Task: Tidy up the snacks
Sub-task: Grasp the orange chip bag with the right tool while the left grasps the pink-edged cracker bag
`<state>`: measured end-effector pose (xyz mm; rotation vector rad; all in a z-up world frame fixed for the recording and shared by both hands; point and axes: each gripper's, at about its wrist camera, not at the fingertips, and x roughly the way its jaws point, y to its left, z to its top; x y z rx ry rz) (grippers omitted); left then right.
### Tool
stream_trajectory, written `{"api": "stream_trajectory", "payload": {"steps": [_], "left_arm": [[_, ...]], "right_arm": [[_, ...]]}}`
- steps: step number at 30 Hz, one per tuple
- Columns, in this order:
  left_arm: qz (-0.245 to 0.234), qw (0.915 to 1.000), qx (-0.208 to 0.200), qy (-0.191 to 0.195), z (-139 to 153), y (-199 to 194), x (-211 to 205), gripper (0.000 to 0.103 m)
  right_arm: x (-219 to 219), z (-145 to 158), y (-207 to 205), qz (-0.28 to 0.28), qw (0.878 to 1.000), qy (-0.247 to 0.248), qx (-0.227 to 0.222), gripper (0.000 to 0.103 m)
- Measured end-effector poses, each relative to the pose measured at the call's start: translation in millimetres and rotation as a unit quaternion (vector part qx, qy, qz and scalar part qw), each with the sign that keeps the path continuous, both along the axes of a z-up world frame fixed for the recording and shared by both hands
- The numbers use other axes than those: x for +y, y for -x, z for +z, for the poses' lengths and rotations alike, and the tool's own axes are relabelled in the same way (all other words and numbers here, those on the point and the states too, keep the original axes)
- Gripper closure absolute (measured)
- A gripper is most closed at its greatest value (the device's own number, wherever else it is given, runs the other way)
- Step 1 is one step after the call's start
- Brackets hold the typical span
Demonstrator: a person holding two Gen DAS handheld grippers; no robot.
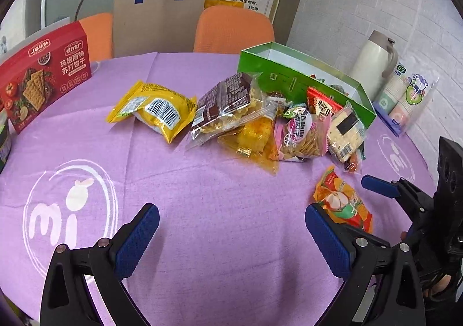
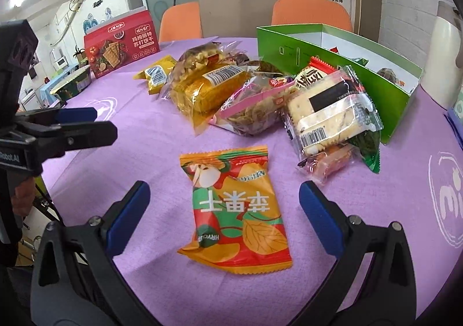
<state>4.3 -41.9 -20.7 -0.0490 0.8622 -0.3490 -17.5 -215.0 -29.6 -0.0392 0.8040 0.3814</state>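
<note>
An orange and red snack packet [image 2: 234,210] lies flat on the purple tablecloth [image 2: 150,135]. My right gripper [image 2: 224,185] stands open around it, one finger on each side, and neither looks to be touching it. In the left wrist view the same packet [image 1: 343,204] lies just beyond the right finger of my left gripper [image 1: 231,224], which is open and holds nothing. A pile of wrapped snacks [image 1: 260,123] rests against an open green box [image 1: 289,82] with a few packets inside. A yellow packet [image 1: 153,111] lies apart to the left of the pile.
A red cracker box [image 1: 43,77] stands at the table's left. A white thermos [image 1: 373,62] and a sleeve of paper cups [image 1: 405,94] stand at the far right. Two orange chairs [image 1: 234,30] and a brown paper bag [image 1: 156,22] are behind the table.
</note>
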Motion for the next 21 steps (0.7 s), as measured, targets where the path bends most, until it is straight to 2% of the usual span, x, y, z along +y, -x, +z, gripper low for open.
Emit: {"api": "stream_trajectory", "payload": {"steps": [1, 5, 8, 10, 12, 16, 19, 21], "left_arm": [[-0.005, 1.0000, -0.005, 0.000, 3.6, -1.1, -2.6, 0.001], [-0.034, 0.9993, -0.014, -0.005, 13.2, -11.4, -20.2, 0.001], [-0.062, 0.9979, -0.016, -0.010, 15.9, -20.2, -39.8, 0.001], [-0.091, 0.9956, -0.020, -0.006, 18.1, -25.2, -53.9, 0.003], [-0.115, 0.9932, -0.016, -0.001, 19.8, -32.1, -67.9, 0.010], [-0.142, 0.9898, -0.005, 0.013, 18.8, -48.3, -96.1, 0.017], [-0.163, 0.9863, 0.016, 0.014, 8.9, -64.6, -118.5, 0.030], [-0.160, 0.9865, 0.034, 0.007, -3.5, -77.9, -127.6, 0.039]], "right_arm": [[-0.9, -1.3, 0.4, -0.001, 1.000, -0.001, 0.002, 0.003], [-7.9, -4.0, 0.4, -0.013, 1.000, -0.002, 0.008, 0.039], [-18.5, -6.1, 0.8, -0.018, 0.999, -0.023, 0.022, 0.049], [-25.9, -5.1, 2.6, -0.032, 0.999, -0.019, 0.019, 0.050], [-36.6, -4.7, 5.3, -0.049, 0.998, -0.017, 0.020, 0.050], [-56.3, -3.8, 12.7, -0.076, 0.997, -0.022, 0.023, 0.050], [-62.5, -3.0, 16.3, -0.087, 0.996, -0.024, 0.024, 0.050], [-63.3, -2.6, 17.9, -0.091, 0.995, -0.022, 0.025, 0.050]]}}
